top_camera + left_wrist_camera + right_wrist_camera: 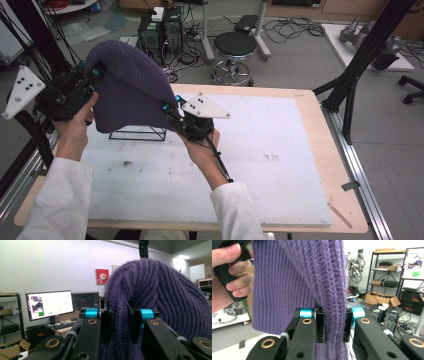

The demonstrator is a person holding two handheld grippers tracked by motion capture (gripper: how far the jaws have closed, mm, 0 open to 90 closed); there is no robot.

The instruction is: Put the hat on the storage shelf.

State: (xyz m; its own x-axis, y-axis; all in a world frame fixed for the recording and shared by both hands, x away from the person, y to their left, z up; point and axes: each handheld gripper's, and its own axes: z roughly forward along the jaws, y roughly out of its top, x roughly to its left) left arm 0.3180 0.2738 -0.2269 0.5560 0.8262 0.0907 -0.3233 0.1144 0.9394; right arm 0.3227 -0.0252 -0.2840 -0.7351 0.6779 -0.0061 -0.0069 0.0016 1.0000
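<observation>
A purple ribbed knit beanie (127, 87) hangs in the air above the left part of the white table top (260, 160), stretched between both grippers. My left gripper (95, 74) is shut on its upper left edge; the knit (120, 322) is pinched between the jaws in the left gripper view. My right gripper (168, 107) is shut on the beanie's lower right edge, with a thick fold (332, 315) clamped between its jaws. The other hand (227, 275) shows at the left of the right gripper view.
A black wire stand (137, 133) sits on the table just under the beanie. Beyond the table's far edge are a round stool (234, 55), computer towers (160, 30) and cables on the floor. A black frame post (367, 55) rises at the right.
</observation>
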